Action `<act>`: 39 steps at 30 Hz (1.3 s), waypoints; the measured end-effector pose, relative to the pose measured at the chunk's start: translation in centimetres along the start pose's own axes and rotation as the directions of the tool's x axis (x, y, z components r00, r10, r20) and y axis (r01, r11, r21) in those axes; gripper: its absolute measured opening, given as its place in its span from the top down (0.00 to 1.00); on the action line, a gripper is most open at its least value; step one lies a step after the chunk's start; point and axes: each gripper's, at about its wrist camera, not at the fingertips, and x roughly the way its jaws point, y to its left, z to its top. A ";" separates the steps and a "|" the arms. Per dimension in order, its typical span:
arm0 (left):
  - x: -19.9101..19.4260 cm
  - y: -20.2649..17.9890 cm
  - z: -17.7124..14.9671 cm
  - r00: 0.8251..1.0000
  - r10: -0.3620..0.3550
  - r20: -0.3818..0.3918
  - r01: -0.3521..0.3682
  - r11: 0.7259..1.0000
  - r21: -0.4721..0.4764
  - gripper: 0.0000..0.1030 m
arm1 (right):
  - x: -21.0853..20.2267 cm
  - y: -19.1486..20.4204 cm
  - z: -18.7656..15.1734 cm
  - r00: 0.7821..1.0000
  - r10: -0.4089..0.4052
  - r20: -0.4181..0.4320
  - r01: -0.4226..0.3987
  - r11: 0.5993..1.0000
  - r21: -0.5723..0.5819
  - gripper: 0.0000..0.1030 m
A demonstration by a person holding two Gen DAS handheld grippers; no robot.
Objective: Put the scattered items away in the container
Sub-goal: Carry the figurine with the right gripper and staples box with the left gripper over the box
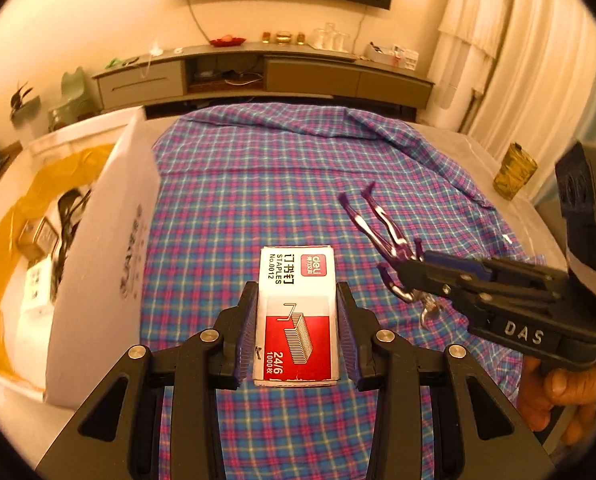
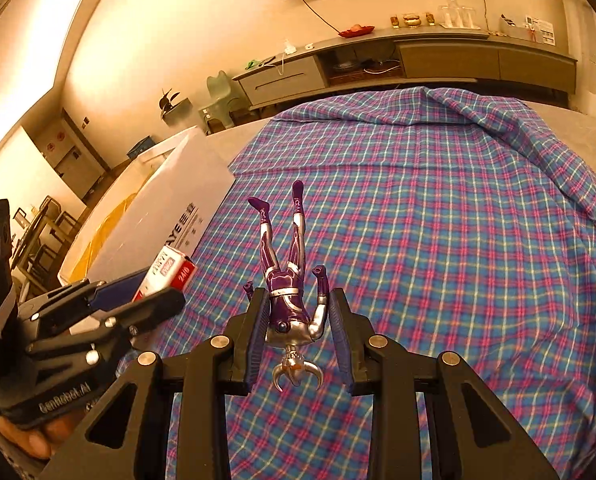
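Note:
A white and red staples box [image 1: 296, 316] lies on the plaid cloth [image 1: 258, 184] between the fingers of my left gripper [image 1: 297, 320]; the jaws stand open with small gaps on both sides. A purple and silver toy figure [image 2: 288, 292] lies on its back, head toward me, between the fingers of my right gripper [image 2: 300, 324], which is open around its torso. The figure also shows in the left wrist view [image 1: 390, 240], with the right gripper [image 1: 418, 272] over it. The left gripper [image 2: 154, 308] and the box [image 2: 166, 272] show in the right wrist view.
A white cardboard box [image 1: 98, 248] lined with yellow plastic stands at the left and holds several items. It also shows in the right wrist view [image 2: 166, 200]. A yellowish glass [image 1: 514, 170] stands on the table at the right. A low cabinet [image 1: 266, 76] stands behind the table.

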 end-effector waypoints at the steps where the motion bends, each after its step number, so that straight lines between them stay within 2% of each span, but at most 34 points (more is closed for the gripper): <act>1: -0.2 0.3 -0.3 1.000 -0.002 0.003 0.002 1.000 -0.008 0.63 | 0.0 0.3 -0.3 1.000 -0.001 -0.001 0.001 1.000 -0.002 0.69; 14: -2.8 3.8 -0.5 0.993 -0.087 0.077 0.094 0.992 -0.090 0.63 | -1.3 4.8 -2.2 1.000 0.026 0.014 -0.026 1.000 -0.010 0.69; 22: -6.6 6.1 0.5 0.973 -0.127 0.193 0.152 0.981 -0.122 0.63 | -2.0 9.2 -1.6 0.998 0.057 0.023 -0.056 0.996 -0.066 0.69; 34: -10.0 11.3 0.9 0.948 -0.111 0.299 0.180 0.960 -0.215 0.63 | -0.5 15.6 0.5 0.993 0.115 0.019 -0.111 0.983 -0.145 0.69; 39: -10.6 13.3 0.9 0.943 -0.093 0.319 0.182 0.947 -0.263 0.63 | 0.4 17.4 1.2 0.992 0.124 0.015 -0.120 0.978 -0.170 0.69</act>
